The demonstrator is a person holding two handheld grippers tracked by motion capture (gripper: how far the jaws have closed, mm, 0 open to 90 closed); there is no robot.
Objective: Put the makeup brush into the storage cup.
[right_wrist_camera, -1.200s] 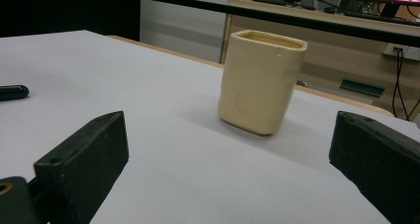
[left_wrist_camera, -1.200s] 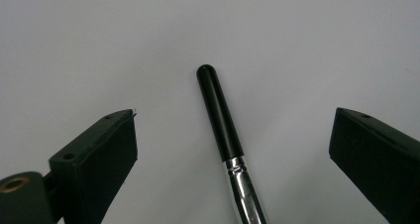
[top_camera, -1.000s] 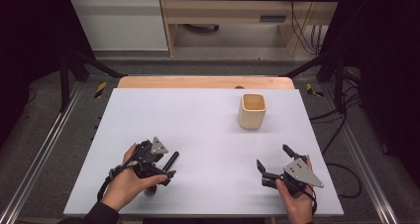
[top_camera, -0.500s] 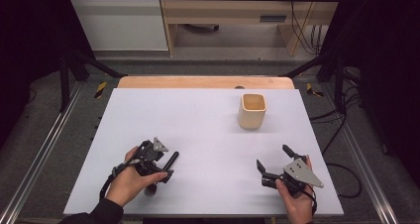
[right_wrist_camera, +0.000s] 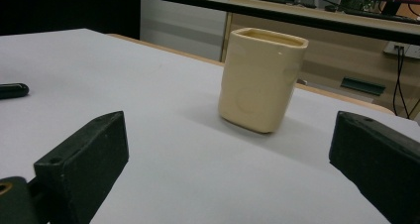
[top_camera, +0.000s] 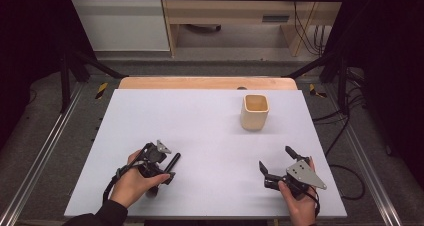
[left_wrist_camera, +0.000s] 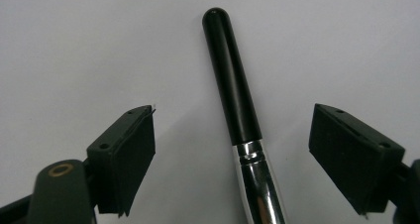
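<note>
A brush with a black handle [left_wrist_camera: 232,80] and a silver ferrule [left_wrist_camera: 258,184] lies flat on the white table, near its front left. My left gripper [top_camera: 159,167] hangs over it, pointing down. In the left gripper view the handle runs up between the two black pads [left_wrist_camera: 126,157], and clear gaps stay on both sides. The jaws have just been closing around the handle without touching it, so the left gripper [left_wrist_camera: 234,119] is open. At the front right my right gripper [top_camera: 275,158] rests open, nothing between its jaws, facing a cream cup [right_wrist_camera: 261,80].
The cream cup [top_camera: 255,112] stands upright at the back right of the white tabletop [top_camera: 200,116]. A wooden strip [top_camera: 200,82] borders the far edge. Metal rails and cables run along both sides of the table.
My left hand has shifted slightly over the brush. The right hand, the brush and the cup have kept still.
</note>
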